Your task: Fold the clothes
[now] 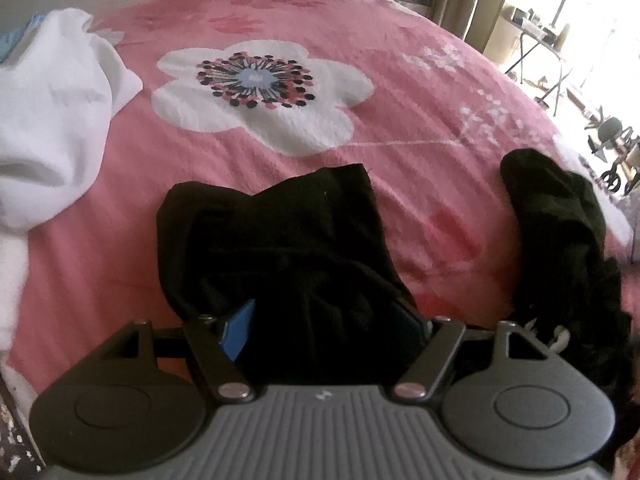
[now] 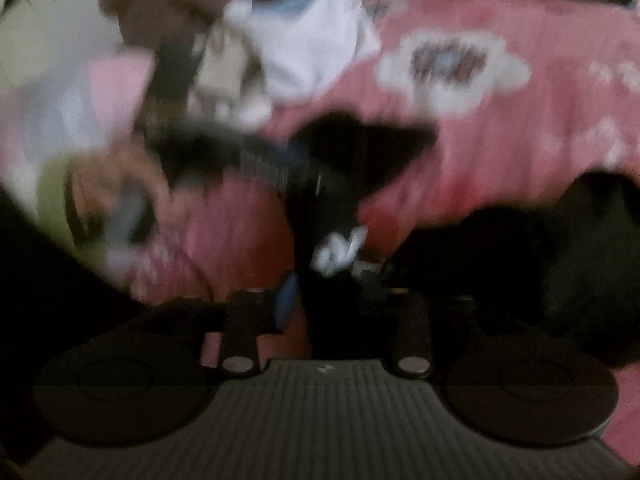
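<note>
Left gripper point(image 1: 320, 316) jaws pinch black garment point(image 1: 280, 232) on pink bed point(image 1: 400, 80), white cloth point(image 1: 52, 112) at ten o'clock; right gripper point(image 2: 332, 292) jaws blurred, can't tell, maybe around black fabric.

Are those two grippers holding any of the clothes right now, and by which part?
Black garment bunches between the left gripper; whether it is clamped, or where, cannot be told. The right gripper view is too blurred.

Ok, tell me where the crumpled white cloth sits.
In the left wrist view, the crumpled white cloth lies at the left edge of the pink bedspread, left of its white flower print.
</note>
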Demonstrator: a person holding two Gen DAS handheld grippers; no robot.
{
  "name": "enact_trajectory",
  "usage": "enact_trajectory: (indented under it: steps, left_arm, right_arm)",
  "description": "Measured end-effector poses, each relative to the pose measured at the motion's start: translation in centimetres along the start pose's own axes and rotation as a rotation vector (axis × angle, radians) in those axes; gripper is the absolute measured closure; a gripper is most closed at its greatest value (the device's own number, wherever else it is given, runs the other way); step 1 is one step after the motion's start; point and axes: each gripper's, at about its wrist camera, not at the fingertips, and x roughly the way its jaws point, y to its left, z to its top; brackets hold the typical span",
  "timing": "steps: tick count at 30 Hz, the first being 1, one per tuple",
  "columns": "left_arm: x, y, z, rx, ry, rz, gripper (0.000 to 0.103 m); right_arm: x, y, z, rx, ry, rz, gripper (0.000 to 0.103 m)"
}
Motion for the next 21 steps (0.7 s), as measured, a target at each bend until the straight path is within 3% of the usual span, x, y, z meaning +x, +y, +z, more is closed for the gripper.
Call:
enact_trajectory:
  steps: [2,5,8,10,13,14,15,21]
  left_arm:
    - [0.2,-0.6,-0.1,0.024,0.004,0.027,0.031]
    - [0.4,-1.3,-0.1,0.059,0.006,0.059,0.044]
    - [0.4,-1.6,-0.2,0.078,0.001,0.069,0.067]
    - [0.3,-1.5,0.1,0.069,-0.006,0.063,0.092]
    - [-0.3,-1.1,0.7,0.025,-0.044,0.034,0.095]
    - [-0.8,-0.9,1.1,0.011,-0.080,0.010,0.095]
    - [-1.4,-0.9,1.5,0.007,-0.121,-0.008,0.095]
    - [-3.1,-1.6,5.1,0.034,-0.289,-0.081,0.095]
  right_arm:
    - [-1.1,-1.8,1.6,0.021,-0.064,-0.079,0.041]
    - [-0.9,-5.0,3.6,0.044,-0.084,-0.235,0.026]
    - [2.0,-8.4,4.4,0.041,0.024,-0.439,0.025]
    - [3.5,-10.1,4.1,0.085,0.076,-0.501,0.025]
    - [4.0,-11.2,3.0,0.167,0.087,-0.495,0.052]
    - [3.5,-10.9,2.8,0.160,0.078,-0.497,0.075]
    - [2.9,-10.9,2.6,0.180,0.066,-0.492,0.090]
    - [-4.1,-10.5,-0.5,0.374,-0.096,-0.545,0.092]
